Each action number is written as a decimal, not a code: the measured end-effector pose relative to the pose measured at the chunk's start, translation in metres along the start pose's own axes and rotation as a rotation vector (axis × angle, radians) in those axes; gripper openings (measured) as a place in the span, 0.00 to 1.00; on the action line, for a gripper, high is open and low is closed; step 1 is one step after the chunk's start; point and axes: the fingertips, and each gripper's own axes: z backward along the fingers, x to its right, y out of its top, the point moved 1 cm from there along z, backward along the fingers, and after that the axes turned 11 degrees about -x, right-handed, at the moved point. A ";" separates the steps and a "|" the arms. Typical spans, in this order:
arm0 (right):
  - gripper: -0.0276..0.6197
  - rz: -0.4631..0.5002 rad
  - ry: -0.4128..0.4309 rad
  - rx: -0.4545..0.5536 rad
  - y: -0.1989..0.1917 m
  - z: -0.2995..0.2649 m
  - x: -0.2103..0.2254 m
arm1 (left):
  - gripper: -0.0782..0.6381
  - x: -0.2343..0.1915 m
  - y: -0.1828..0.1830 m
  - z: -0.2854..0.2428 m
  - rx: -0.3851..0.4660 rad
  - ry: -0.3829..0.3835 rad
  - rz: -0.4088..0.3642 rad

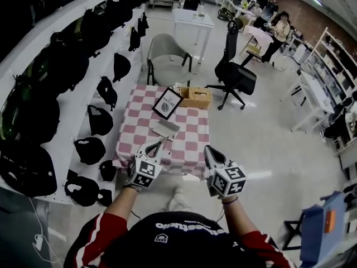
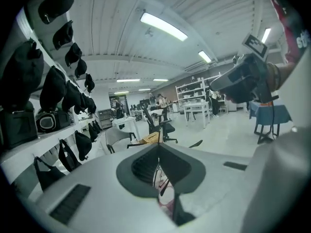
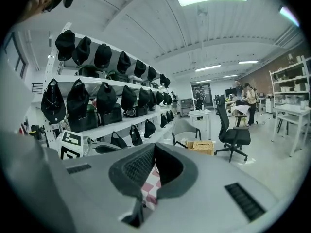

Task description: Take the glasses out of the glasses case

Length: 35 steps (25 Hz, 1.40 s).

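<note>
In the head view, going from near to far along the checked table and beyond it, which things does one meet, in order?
left gripper shut on the glasses → glasses case → framed picture → grey chair → white table

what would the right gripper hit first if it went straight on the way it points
The right gripper looks set to skim over the checked tablecloth and meet the wicker basket first, though height is unclear.
</note>
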 end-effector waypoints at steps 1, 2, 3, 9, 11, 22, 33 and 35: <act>0.05 0.001 -0.006 0.002 -0.001 0.003 -0.002 | 0.12 0.002 0.001 0.006 0.011 -0.006 0.013; 0.05 0.000 -0.013 0.004 -0.002 0.006 -0.004 | 0.12 0.004 0.002 0.010 0.023 -0.010 0.023; 0.05 -0.002 -0.019 0.007 -0.003 0.009 -0.005 | 0.12 0.006 0.004 0.015 0.033 -0.014 0.031; 0.05 0.009 -0.045 0.017 0.000 0.024 -0.009 | 0.12 0.009 0.019 0.039 0.097 -0.027 0.091; 0.05 0.013 -0.050 0.036 0.009 0.027 -0.007 | 0.12 0.006 0.029 0.048 0.122 -0.024 0.107; 0.05 0.024 -0.034 0.153 0.045 0.058 0.001 | 0.12 -0.016 0.081 0.095 0.245 0.059 0.220; 0.05 0.047 -0.039 0.243 0.062 0.114 0.019 | 0.12 0.003 0.112 0.142 0.301 0.138 0.239; 0.05 0.054 -0.035 0.241 0.060 0.119 0.019 | 0.12 0.008 0.115 0.148 0.308 0.146 0.241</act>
